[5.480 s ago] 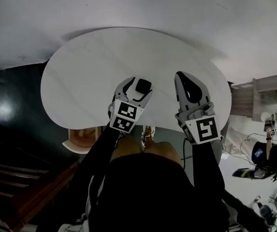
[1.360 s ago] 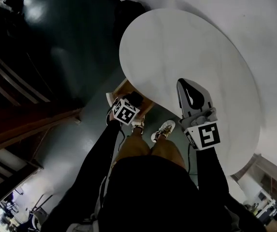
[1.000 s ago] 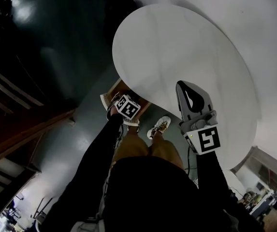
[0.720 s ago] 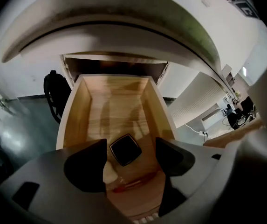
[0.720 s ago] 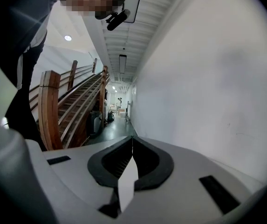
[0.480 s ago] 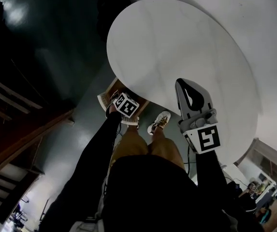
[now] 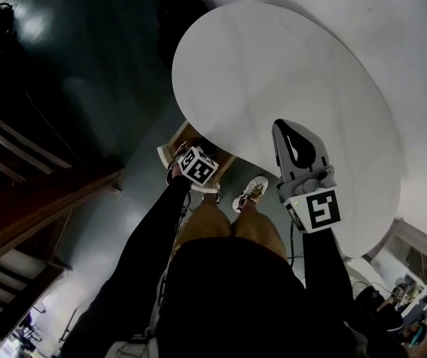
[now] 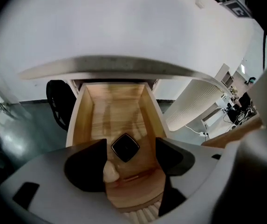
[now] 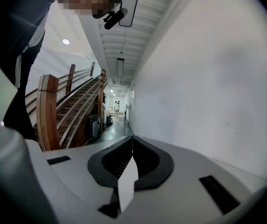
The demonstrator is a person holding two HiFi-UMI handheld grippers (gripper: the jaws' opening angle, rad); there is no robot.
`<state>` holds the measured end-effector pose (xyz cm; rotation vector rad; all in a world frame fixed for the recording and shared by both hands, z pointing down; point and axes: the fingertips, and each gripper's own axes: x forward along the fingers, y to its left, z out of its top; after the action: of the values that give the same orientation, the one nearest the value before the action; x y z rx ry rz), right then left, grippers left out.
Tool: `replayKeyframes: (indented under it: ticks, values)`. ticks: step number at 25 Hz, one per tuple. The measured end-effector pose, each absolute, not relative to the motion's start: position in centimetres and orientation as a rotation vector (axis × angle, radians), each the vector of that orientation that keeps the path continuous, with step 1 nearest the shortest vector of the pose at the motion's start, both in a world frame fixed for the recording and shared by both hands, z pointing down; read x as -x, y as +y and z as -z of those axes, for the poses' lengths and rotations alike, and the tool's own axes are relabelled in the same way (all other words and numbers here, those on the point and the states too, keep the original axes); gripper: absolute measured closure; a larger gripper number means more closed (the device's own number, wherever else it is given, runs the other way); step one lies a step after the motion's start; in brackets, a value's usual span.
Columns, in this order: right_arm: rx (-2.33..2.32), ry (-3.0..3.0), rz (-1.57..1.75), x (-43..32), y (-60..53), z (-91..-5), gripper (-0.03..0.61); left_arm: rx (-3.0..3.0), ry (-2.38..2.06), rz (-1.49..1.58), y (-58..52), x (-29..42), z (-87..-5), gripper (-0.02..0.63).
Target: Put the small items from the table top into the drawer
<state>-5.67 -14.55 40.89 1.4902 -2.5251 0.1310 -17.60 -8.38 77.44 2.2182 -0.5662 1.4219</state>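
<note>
Left gripper (image 8: 129, 158) above the open wooden drawer (image 8: 84, 111), jaws wide apart, nothing clamped. Below the gap, flat on the drawer floor toward its front end: a small black square item (image 8: 125, 147), turned corner-on, one corner toward the drawer's back under the white table (image 8: 114, 65); equal sides, no long axis. Just beside the left jaw, a pale rounded lump (image 8: 109, 171). Right gripper (image 9: 132, 146) over the table top, jaws pressed together.

An indoor hallway: wooden staircase (image 9: 61, 111), long lit corridor (image 9: 116, 119).
</note>
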Motion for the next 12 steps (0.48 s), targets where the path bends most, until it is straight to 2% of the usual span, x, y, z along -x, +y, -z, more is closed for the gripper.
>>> replayKeyframes:
  ticks: [6, 12]
  values:
    - [-1.488, -2.589, -0.082, 6.2, -14.5, -39.0, 0.551, -2.295, -0.69, -1.345, -9.6, 19.0, -72.5, 0.27]
    - [-1.516, -2.623, -0.019, 6.0, -14.8, -36.8, 0.551, -2.461, -0.857, -1.203, -13.0, 19.1, -63.9, 0.27]
